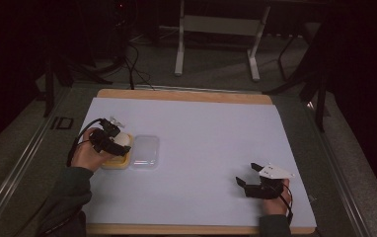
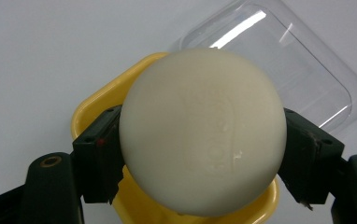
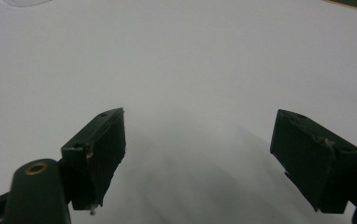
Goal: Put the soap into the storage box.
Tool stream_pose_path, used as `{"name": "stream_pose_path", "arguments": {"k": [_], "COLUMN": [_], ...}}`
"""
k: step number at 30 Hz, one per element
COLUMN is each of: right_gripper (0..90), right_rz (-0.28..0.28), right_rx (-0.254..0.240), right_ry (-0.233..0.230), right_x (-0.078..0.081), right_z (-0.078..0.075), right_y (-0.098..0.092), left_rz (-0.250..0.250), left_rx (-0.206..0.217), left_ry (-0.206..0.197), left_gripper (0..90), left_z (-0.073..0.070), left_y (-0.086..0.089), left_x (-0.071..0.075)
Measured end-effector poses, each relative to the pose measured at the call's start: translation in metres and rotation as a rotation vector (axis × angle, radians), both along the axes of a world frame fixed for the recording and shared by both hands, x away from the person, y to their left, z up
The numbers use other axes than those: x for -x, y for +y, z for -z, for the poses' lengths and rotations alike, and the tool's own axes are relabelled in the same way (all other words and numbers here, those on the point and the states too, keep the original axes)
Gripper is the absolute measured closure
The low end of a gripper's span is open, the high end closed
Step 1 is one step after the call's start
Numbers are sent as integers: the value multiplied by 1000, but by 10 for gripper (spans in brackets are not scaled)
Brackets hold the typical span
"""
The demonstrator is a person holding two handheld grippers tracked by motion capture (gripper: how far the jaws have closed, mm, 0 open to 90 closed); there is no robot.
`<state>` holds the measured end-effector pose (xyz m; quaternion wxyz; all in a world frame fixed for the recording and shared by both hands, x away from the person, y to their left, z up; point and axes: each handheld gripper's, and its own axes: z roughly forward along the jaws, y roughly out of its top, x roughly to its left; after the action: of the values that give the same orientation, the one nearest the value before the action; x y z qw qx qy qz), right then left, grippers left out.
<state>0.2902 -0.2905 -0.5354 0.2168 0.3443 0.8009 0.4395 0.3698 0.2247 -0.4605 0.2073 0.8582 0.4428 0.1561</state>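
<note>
Left gripper [image 2: 203,140] clamped on a cream-white bar of soap [image 2: 203,133], one black jaw pressed to each side. Soap held just over a yellow soap dish [image 2: 92,105] at the left of the white table [image 1: 211,133]. Clear plastic lid [image 2: 307,74] lying flat just beside the dish, on its right in the high view. Right gripper [image 3: 197,154] well apart near the table's front right, jaws spread wide, nothing between them.

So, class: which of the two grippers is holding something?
The left gripper: its jaws clamp a white soap bar above the yellow dish. The right gripper has open, empty jaws.
</note>
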Motion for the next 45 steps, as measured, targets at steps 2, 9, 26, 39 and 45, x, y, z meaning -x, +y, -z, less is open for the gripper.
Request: {"name": "stream_pose_path", "arguments": {"k": [2,9,26,39,45], "right_gripper": [179,179,179,179,179], "right_rz": [0,-2,-1,-1,-2], "right_rx": [1,2,2,3,4], "right_ry": [0,-1,-1,-3,-3], "right_x": [0,0,0,0,0], "right_z": [0,0,0,0,0], "right_y": [0,0,0,0,0], "left_rz": [-5,-24,-35,-36,-33], "left_rx": [3,-3,-21,-23,-33], "left_ry": [1,5,30,58,69], "left_gripper": [258,258,258,258,258], "left_z": [0,2,8,18,22], "left_y": [1,8,15,16,17], "left_x": [0,0,0,-2,-3]}}
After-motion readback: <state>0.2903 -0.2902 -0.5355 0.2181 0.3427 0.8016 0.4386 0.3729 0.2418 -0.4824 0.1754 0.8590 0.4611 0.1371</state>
